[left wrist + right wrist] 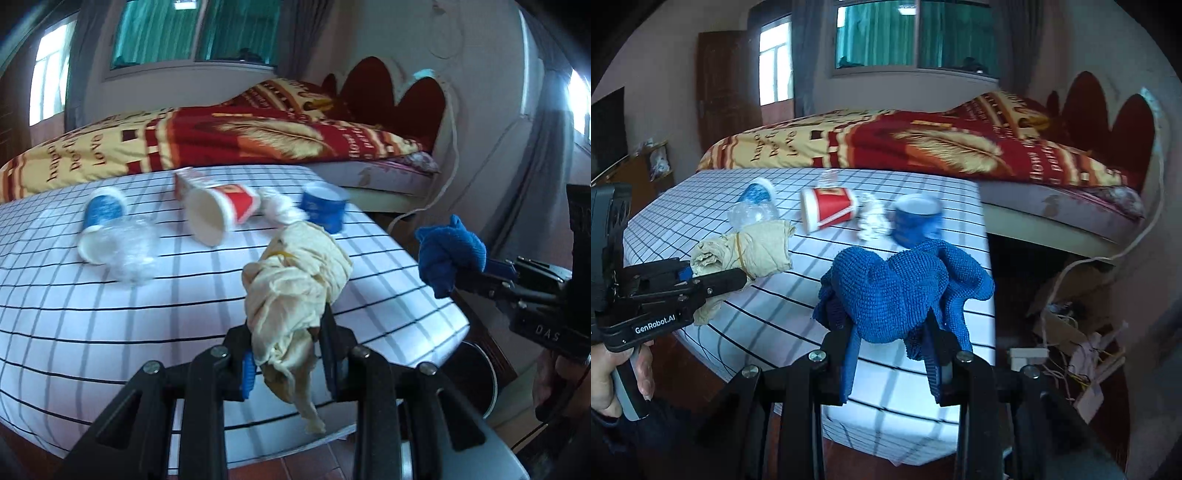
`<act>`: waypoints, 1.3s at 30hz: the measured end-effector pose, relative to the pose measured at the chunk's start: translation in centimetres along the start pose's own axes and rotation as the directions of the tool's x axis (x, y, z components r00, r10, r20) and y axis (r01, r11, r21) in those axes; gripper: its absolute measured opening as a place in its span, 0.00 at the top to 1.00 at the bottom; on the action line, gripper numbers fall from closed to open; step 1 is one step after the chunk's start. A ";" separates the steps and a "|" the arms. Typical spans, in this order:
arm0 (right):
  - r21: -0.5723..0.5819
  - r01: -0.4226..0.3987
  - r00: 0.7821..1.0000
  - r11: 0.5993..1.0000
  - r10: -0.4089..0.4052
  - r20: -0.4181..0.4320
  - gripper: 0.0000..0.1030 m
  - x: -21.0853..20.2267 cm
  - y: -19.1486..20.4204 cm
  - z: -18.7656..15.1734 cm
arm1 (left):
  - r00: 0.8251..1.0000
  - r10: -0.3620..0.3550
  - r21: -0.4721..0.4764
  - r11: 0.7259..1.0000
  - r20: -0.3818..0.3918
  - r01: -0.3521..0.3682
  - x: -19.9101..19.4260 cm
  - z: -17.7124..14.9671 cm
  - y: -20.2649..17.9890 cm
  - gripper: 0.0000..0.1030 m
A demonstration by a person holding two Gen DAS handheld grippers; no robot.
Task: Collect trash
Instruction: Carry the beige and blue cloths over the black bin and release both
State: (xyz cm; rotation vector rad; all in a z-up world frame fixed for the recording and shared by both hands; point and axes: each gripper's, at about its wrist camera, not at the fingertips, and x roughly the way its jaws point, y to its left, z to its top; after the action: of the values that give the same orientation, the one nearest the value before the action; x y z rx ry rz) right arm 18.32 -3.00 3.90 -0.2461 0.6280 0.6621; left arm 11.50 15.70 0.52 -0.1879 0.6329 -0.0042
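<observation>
Left gripper (288, 354) clamps beige rag (295, 288), pads hidden | right gripper (892, 350) clamps blue cloth (897, 291), tips buried | blurred cups (221, 214) lie on checked table (110, 314)

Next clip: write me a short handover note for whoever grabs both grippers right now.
Left gripper: shut on the cream cloth, held above the checked table.
Right gripper: shut on the blue cloth, also lifted.
On the table: red cup on its side, tipped blue cup with clear plastic, white tissue, upright blue cup.
Done: both cloths picked up.
Left: drop them, then collect the rest.
</observation>
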 end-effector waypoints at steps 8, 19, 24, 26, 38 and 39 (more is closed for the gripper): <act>0.082 0.093 0.996 0.992 -0.093 -0.001 0.68 -4.0 -5.5 -3.2 | 0.998 -0.067 0.070 0.995 -0.014 0.068 1.1 0.1 -6.1 0.71; 0.228 0.195 0.981 0.954 -0.192 -0.038 0.68 -7.7 -13.0 -8.7 | 0.985 -0.163 0.171 0.970 -0.058 0.171 2.9 -0.2 -14.6 0.71; 0.282 0.225 0.974 0.933 -0.216 -0.060 0.68 -8.9 -15.7 -11.1 | 0.975 -0.200 0.210 0.954 -0.095 0.216 3.7 -0.9 -18.1 0.71; 0.297 0.236 0.972 0.925 -0.225 -0.070 0.68 -9.2 -16.5 -12.0 | 0.971 -0.213 0.232 0.944 -0.113 0.234 4.1 -1.3 -19.5 0.71; 0.337 0.302 0.950 0.892 -0.253 -0.182 0.68 -10.0 -20.0 -18.6 | 0.931 -0.280 0.297 0.891 -0.233 0.342 7.2 -4.8 -26.1 0.71; 0.338 0.304 0.949 0.891 -0.251 -0.193 0.68 -9.8 -20.2 -19.1 | 0.926 -0.284 0.302 0.886 -0.249 0.353 7.6 -5.4 -26.6 0.71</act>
State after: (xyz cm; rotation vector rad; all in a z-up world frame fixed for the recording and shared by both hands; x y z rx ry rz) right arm 16.38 -31.15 -4.80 -0.0336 0.8242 0.2421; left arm 15.90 -11.88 -3.51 0.0492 0.7837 -0.4574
